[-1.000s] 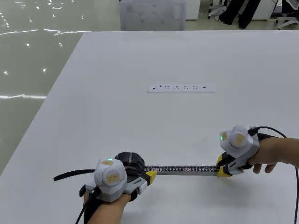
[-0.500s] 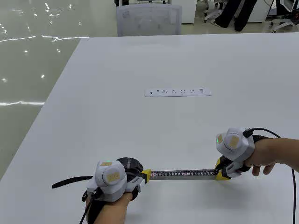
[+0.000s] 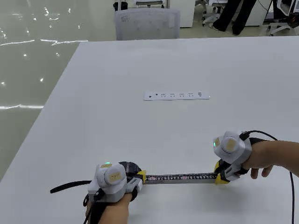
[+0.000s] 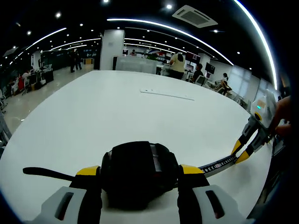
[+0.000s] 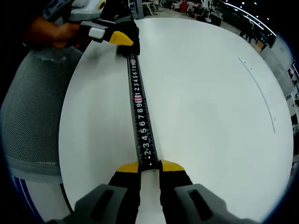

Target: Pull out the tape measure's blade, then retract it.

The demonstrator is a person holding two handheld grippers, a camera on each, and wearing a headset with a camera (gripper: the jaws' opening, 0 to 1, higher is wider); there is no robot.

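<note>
The black tape measure case [image 4: 139, 171] sits between the yellow-tipped fingers of my left gripper [image 4: 140, 173], which is shut on it near the table's front edge [image 3: 131, 173]. Its blade [image 3: 180, 177] runs flat along the table to the right. My right gripper [image 5: 149, 166] is shut on the blade's end [image 5: 148, 156]. In the right gripper view the numbered blade [image 5: 138, 102] stretches away to the case held by the left gripper [image 5: 114, 35]. The right gripper [image 4: 247, 149] appears at the right of the left gripper view.
A white power strip [image 3: 176, 95] lies flat in the middle of the white table [image 3: 187, 65]. A grey chair back [image 3: 147, 23] stands at the far edge. A black strap [image 3: 67, 186] trails left from the case. People stand in the room beyond.
The stretch of blade between the grippers has grown a little shorter. The right gripper has come slightly leftward toward the case. The head camera has tilted, shifting the whole scene.
</note>
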